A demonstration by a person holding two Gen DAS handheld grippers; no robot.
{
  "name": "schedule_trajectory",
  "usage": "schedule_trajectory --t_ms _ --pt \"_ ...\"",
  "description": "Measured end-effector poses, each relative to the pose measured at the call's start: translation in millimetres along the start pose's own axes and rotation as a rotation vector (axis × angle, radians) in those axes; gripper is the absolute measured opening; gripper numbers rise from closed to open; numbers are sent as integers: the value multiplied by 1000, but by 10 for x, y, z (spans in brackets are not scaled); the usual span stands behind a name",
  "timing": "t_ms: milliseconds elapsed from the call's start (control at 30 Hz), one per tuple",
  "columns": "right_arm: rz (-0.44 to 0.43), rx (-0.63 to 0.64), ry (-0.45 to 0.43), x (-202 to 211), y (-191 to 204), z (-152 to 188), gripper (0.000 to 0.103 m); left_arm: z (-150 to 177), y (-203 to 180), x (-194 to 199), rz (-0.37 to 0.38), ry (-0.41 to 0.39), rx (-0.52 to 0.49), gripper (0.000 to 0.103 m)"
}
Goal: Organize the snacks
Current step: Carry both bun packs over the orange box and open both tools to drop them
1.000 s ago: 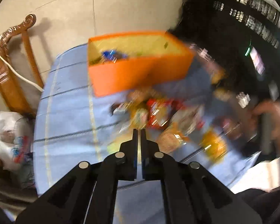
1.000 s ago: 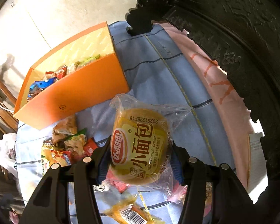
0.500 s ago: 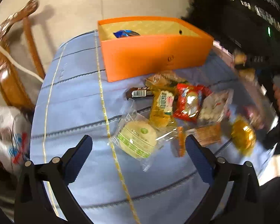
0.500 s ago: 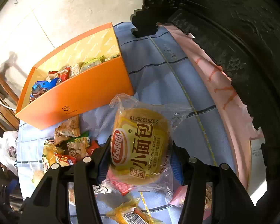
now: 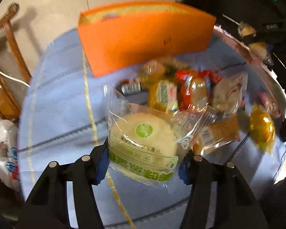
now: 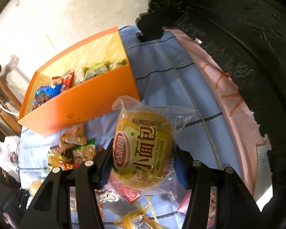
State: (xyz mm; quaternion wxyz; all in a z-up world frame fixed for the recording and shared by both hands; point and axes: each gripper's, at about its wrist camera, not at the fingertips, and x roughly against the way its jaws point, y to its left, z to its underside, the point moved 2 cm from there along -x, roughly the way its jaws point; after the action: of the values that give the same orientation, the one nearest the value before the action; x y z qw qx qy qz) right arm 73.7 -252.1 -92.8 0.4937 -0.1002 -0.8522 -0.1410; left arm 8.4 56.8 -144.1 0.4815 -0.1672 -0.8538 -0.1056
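The right gripper (image 6: 143, 164) grasps the bread packet (image 6: 143, 148) near the orange box (image 6: 82, 103). The left gripper (image 5: 145, 164) straddles the green-label cake (image 5: 143, 141); closure cannot be confirmed. Risk: slick wrappers may slip, or the packet snags the box wall.

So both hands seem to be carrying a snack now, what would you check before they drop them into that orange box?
1. Left gripper shut on the green-label pastry: ok.
2. Right gripper shut on the mini French bread: ok.
3. Grip firm enough on the slippery wrappers: cannot tell.
4. Orange box open at the top: ok.
5. Free room inside, at its near-right end: cannot tell, snack packets already line it.
6. Left view sharp enough to aim: not ok, blurred.
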Motion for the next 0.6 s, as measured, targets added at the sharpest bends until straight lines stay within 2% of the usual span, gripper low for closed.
schedule_trajectory --t_ms 67,133,200,300,400,533,600 --pt "-13 11 -20 71 39 -61 55 -98 -23 193 25 -18 19 57" --pt "-32 40 -47 156 151 -148 55 -330 -18 444 13 -66 23 57" --pt "-63 70 -69 231 298 -251 55 -611 6 582 -43 -96 48 57" --pt "-99 144 -118 351 572 -447 55 -1148 105 734 -85 -164 132 57" --pt "-144 192 -134 359 815 -727 55 -1707 193 698 -123 -206 178 57" --pt "-116 267 -178 296 1044 -1144 55 -2327 353 360 -133 -171 217 57" --pt "-119 285 -178 237 1099 -1294 56 -2495 407 228 -134 -165 226 57"
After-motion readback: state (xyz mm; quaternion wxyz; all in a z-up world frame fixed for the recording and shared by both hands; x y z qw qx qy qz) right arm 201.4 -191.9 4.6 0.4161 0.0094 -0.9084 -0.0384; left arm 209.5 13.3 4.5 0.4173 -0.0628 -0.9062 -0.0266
